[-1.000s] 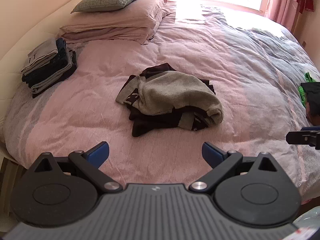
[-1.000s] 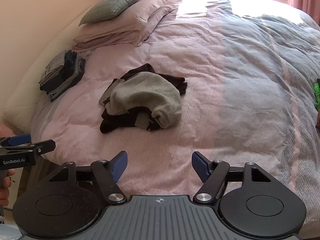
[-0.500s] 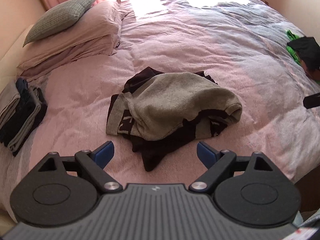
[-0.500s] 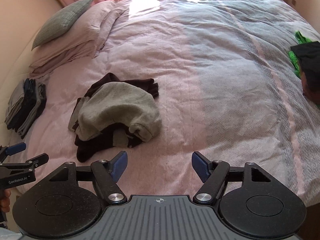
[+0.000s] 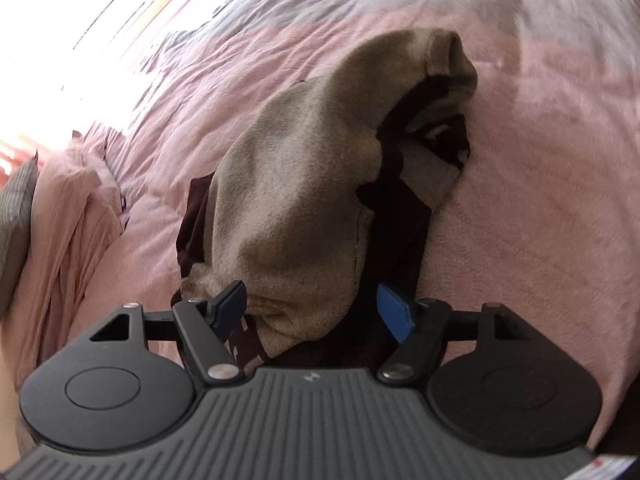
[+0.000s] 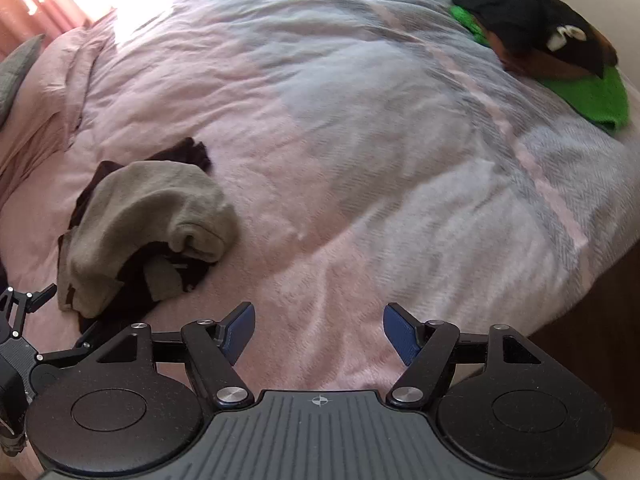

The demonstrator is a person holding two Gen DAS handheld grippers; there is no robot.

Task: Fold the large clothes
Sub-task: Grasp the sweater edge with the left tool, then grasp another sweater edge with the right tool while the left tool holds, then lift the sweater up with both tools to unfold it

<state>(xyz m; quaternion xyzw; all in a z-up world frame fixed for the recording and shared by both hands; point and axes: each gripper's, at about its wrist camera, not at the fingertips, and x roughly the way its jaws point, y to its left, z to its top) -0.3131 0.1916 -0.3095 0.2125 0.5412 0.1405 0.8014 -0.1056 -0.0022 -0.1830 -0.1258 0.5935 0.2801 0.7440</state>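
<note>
Since the earlier frames we have brought the left gripper (image 5: 310,306) forward and down to the crumpled garment (image 5: 304,184), which now fills the middle of the left wrist view, and that view has tilted. Working left to right in the left wrist view, we see the pink pillows (image 5: 68,216) at the left edge, then the garment, grey-beige over dark brown, lying in a heap on the pink duvet (image 5: 540,208). The left jaws are spread, with the near edge of the garment lying between the two blue fingertips (image 5: 394,312); we cannot tell whether the pads touch the cloth. In the right wrist view, the left gripper's frame (image 6: 20,344) shows at the lower left edge, just beside the same garment (image 6: 148,216), which lies left of centre on the duvet (image 6: 360,140). The right gripper (image 6: 318,330) hangs over bare duvet near the bed's front edge, well apart from the garment, its jaws spread and holding nothing. At the far right, a second pile of dark and green clothes (image 6: 560,60) lies near the edge of the bed.
</note>
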